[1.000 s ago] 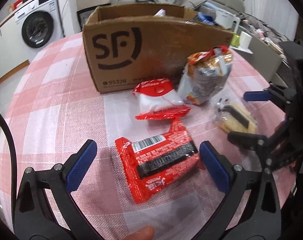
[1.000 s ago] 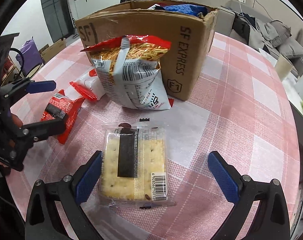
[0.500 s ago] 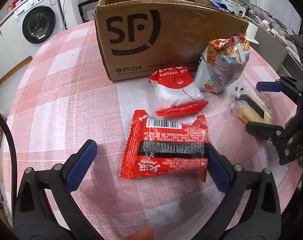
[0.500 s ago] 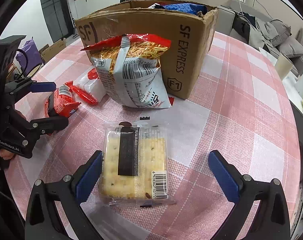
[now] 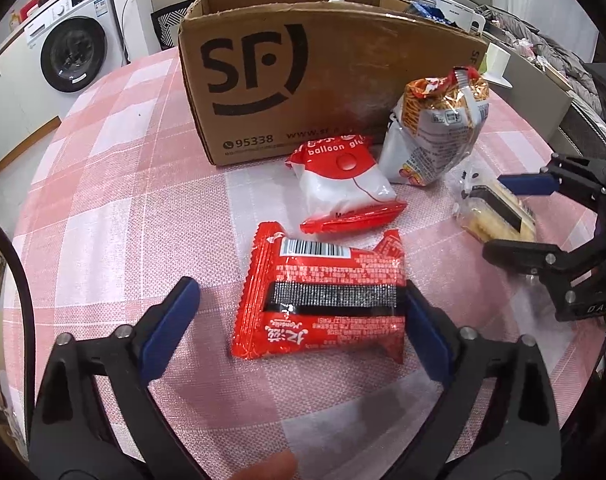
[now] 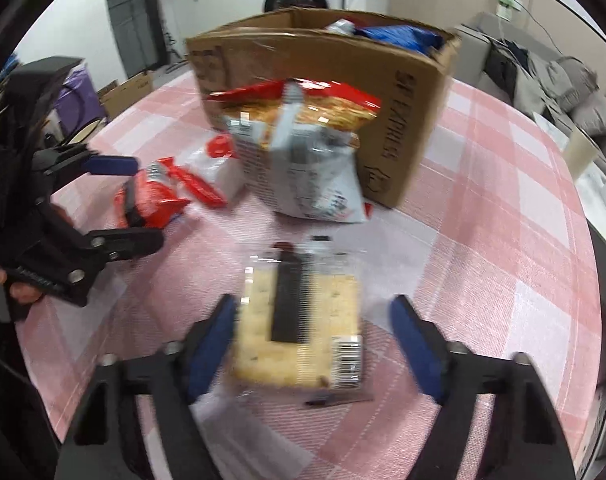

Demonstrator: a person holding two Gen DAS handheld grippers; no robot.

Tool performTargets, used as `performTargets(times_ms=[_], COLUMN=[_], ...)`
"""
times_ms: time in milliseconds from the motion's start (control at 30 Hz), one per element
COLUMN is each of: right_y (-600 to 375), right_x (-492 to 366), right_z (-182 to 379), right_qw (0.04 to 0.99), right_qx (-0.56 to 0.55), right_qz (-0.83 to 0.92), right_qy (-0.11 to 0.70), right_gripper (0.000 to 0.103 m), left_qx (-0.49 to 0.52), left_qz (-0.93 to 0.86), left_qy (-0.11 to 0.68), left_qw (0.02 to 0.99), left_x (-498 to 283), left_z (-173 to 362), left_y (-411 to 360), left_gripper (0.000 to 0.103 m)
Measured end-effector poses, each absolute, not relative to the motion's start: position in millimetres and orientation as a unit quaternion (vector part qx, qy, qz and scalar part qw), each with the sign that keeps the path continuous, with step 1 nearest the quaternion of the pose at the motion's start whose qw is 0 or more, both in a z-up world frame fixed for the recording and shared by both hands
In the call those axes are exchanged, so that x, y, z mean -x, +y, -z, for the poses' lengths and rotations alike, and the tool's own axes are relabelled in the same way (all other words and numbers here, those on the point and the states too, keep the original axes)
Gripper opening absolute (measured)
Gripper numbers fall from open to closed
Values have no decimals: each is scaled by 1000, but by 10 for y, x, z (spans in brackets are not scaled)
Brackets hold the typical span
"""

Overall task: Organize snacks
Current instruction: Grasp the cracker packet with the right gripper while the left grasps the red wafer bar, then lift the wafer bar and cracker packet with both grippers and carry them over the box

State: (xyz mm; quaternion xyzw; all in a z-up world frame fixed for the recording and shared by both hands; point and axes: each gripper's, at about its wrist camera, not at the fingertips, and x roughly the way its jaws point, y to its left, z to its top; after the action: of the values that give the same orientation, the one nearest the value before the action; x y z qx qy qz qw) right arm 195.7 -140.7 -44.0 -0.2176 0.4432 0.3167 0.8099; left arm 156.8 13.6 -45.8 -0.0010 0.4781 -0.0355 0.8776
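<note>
**Two grippers, two packets, one box waiting behind**

On a desk (image 5: 103, 184) under a pink-checked cloth, the left gripper (image 5: 299, 332) stands wide open around a red wafer packet (image 5: 323, 292), which lies flat with its long axis running across the gap, from one blue pad to the other. The right-hand pad (image 5: 423, 332) sits against the packet's right end; the left-hand pad (image 5: 167, 328) is apart from the other end, with bare cloth between. A squeeze would therefore take the packet end to end, not across its narrow waist.

A little to the right, the right gripper (image 6: 315, 344) is likewise open around a clear-wrapped cracker pack (image 6: 299, 328). This one lies the other way: its long axis points forward, along the fingers, towards the box. The left pad (image 6: 211, 344) looks to be touching or just beside the pack's edge, the right pad (image 6: 415, 348) apart from it; motion blur in that view keeps the contact uncertain.

Each gripper is plainly the nearer one to its own packet. Beyond both stands an open SF cardboard box (image 5: 303, 76), already holding some items, with a noodle bag (image 5: 435, 128) leaning at its corner and a red-and-white balloon gum bag (image 5: 343, 184) lying on the cloth just before it. The box appears the likely destination, straight ahead of both grippers, and neither packet has yet left the desk.
</note>
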Motion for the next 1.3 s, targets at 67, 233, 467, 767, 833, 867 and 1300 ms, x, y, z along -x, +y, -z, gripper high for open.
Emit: performTargets(times_ms=[67,233,467,767,833,867,1300], right_y=[-1378,-1314,-1298,-1308,-1316,-1318,-1510], right_x=[-1912,-1825,-1749,-1696,-1664,-1646,-1551], right_z=[429,416,389,273,233,213,-205], right_qw=[808,806,805,803,803,803,828], right_qx=[223,236,239,238,237,237,179], right_qz=[-324,-332,-344,-362,-369,-372,-402], right_qy=[438,429,421,409,403,400,348], right_gripper=[60,60,60,59,59,59,59], left_qx=[1,-8,3,2,5,8,21], left_qz=[41,58,69,92,96,100,119], left_qy=[475,464,456,439,435,433,399], left_qw=[879,884,887,894,895,896,909], left_x=[-1560,-1524,-1516,-1447,-1435,-1426,-1272], left_z=[433,386,350,242,210,193,-132], left_y=[130,87,105,31,34,39,52], left_gripper=[85,61,52,51,51,51,51])
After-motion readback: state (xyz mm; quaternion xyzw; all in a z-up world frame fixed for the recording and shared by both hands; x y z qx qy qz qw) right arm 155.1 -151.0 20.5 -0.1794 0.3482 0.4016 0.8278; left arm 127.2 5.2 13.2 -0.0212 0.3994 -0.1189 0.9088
